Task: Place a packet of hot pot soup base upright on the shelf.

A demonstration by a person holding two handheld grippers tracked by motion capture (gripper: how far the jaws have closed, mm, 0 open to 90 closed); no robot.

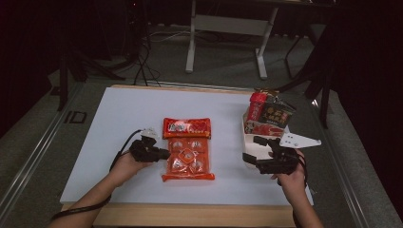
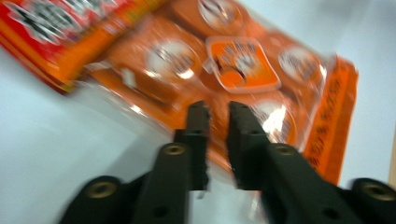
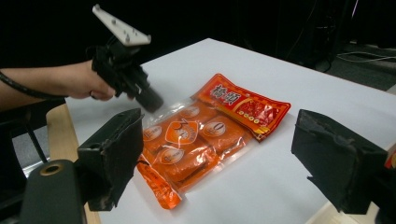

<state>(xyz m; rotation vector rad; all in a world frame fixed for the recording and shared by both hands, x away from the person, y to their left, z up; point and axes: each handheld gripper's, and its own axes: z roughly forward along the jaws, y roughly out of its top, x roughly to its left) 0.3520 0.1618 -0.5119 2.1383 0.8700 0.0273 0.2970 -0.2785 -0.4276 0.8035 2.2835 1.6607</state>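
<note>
The right tongs gape wide, empty, near the desk's right edge. The left tongs, slightly parted, hover over the orange snack pack; the high view adds a snack box far right.

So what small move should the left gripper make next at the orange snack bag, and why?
Probably close on the bag's near edge. The left gripper sits at the left side of the orange snack bag, its jaws slightly apart with nothing pinched, while the right gripper waits wide open, away from it.

The snack bag is glossy clear and orange plastic film with glints, lying on a smooth matt white table top with a bare wood front edge.
</note>
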